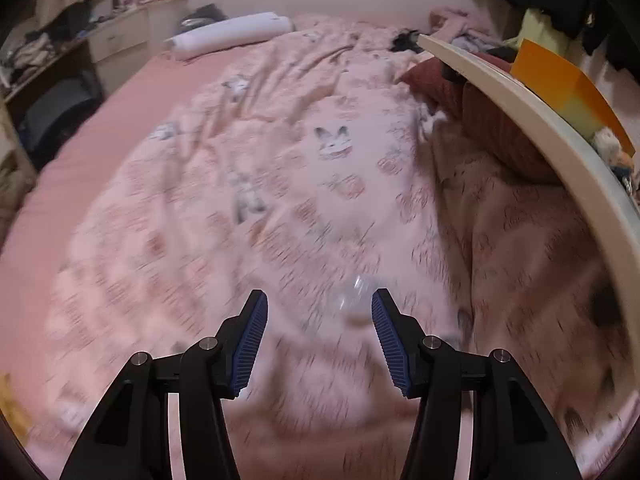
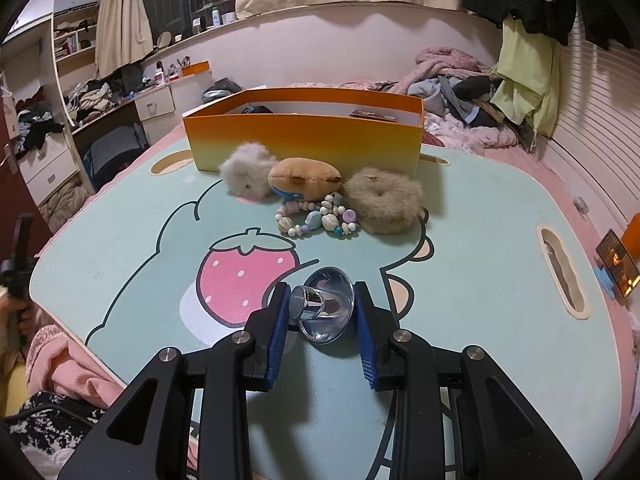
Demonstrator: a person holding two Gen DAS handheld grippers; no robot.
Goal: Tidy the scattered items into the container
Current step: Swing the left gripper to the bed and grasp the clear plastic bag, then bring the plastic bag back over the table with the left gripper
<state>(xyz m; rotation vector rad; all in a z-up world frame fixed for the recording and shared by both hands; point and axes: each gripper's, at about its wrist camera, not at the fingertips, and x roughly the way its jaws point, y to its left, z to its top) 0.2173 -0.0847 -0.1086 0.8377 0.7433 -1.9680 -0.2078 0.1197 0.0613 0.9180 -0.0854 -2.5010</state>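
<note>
In the right wrist view my right gripper [image 2: 322, 310] is shut on a small clear glass perfume bottle [image 2: 326, 310] with a silver cap, just above the board. Ahead, an orange open box [image 2: 304, 138] stands at the far side of the mint cartoon lap board [image 2: 480, 240]. In front of the box lie a grey fluffy scrunchie [image 2: 246, 178], a tan plush capybara [image 2: 304, 180], a beige fluffy scrunchie [image 2: 384, 200] and a bead bracelet [image 2: 320, 220]. In the left wrist view my left gripper [image 1: 318, 320] is open and empty above the pink bedspread [image 1: 280, 160].
The board's edge [image 1: 540, 120] and the orange box [image 1: 560, 80] show at the right of the left wrist view. A white bolster [image 1: 232, 34] lies at the far side of the bed. Heaped clothes [image 2: 460, 88] sit behind the box. Drawers [image 2: 156, 104] stand to the left.
</note>
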